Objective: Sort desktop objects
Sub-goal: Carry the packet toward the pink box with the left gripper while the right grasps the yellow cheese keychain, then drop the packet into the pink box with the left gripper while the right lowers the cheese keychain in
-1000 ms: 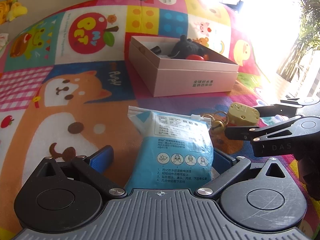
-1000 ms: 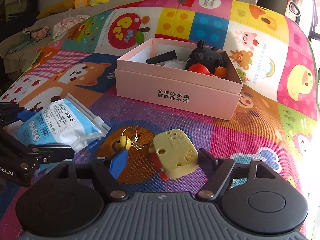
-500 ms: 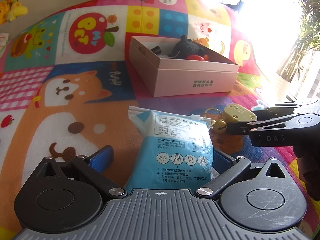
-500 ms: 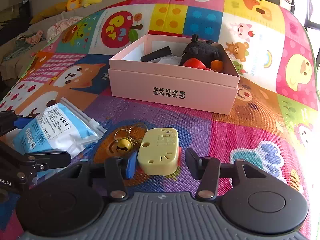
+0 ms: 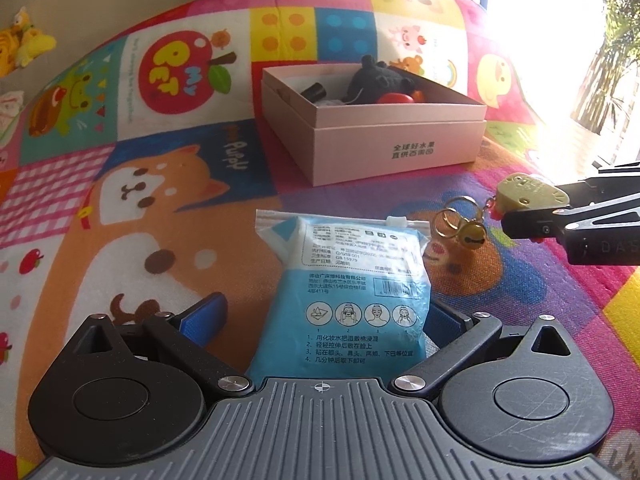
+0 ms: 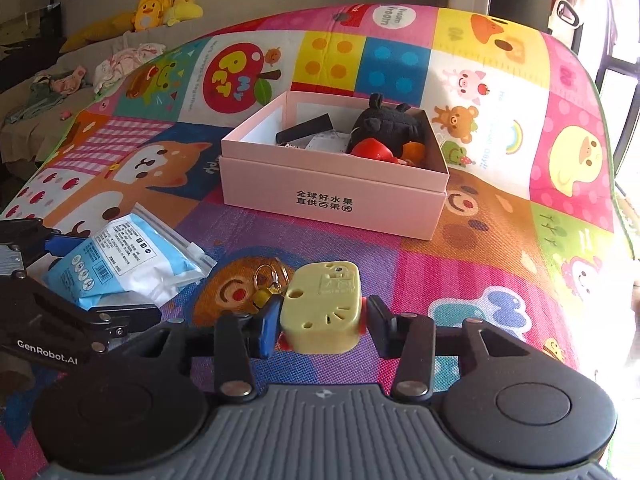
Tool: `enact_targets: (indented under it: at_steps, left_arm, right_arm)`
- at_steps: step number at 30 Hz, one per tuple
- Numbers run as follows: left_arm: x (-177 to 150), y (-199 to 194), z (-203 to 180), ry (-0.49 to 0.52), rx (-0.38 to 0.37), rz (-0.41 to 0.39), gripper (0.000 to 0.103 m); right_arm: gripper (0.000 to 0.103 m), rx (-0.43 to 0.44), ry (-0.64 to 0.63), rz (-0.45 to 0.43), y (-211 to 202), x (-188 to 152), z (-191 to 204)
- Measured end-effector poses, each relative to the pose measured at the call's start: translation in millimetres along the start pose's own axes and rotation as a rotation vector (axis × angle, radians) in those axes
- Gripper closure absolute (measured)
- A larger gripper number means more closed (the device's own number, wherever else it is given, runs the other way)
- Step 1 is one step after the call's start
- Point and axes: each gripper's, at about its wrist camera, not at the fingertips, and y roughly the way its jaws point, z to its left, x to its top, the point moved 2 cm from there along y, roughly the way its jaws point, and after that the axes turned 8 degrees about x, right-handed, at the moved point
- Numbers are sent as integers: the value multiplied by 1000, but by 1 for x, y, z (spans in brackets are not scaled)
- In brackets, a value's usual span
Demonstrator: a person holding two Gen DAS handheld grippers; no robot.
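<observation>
My right gripper (image 6: 322, 320) is shut on a yellow toy keychain (image 6: 322, 306) and holds it above the mat; its gold rings and bell (image 5: 460, 226) hang below. It also shows in the left wrist view (image 5: 524, 196). A blue-and-white mask packet (image 5: 352, 288) lies flat on the mat between the open fingers of my left gripper (image 5: 324, 320), which do not press it. The packet shows in the right wrist view (image 6: 128, 256) too. A pink box (image 6: 336, 196) with a black plush, a red item and a black bar stands further back.
A colourful cartoon play mat (image 5: 160, 200) covers the surface. A sofa with yellow plush toys (image 6: 160, 4) and clothes lies at the far left. Bright window light and a plant (image 5: 616, 60) are at the right.
My right gripper closed on the yellow keychain and lifted it off the mat, rings dangling. My left gripper and the packet stayed put.
</observation>
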Motion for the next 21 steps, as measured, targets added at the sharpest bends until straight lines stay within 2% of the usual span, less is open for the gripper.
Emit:
enact_targets:
  at_steps: [5, 9, 10, 11, 14, 16, 18, 21]
  left_arm:
    - [7, -8, -9, 17, -14, -33, 0]
    - [12, -10, -17, 60, 5, -56, 2]
    - [12, -9, -19, 75, 10, -56, 8]
    - [12, -8, -20, 88, 12, -49, 21]
    - [11, -5, -21, 108, 15, -37, 34]
    - [15, -10, -20, 112, 7, -50, 39]
    - [30, -18, -18, 108, -15, -90, 39]
    - [74, -31, -20, 126, 5, -214, 39]
  right_arm:
    - [58, 13, 36, -17, -19, -5, -7]
    - [59, 42, 54, -68, -44, -1, -11]
    - [59, 49, 60, -83, -50, 0, -12]
    - [59, 55, 65, -93, -54, 2, -13]
    - [59, 59, 76, -133, -68, 9, -17]
    - [60, 43, 73, -174, -78, 16, -20]
    - [60, 38, 74, -222, -90, 26, -24]
    - [60, 60, 85, -309, -109, 44, -29]
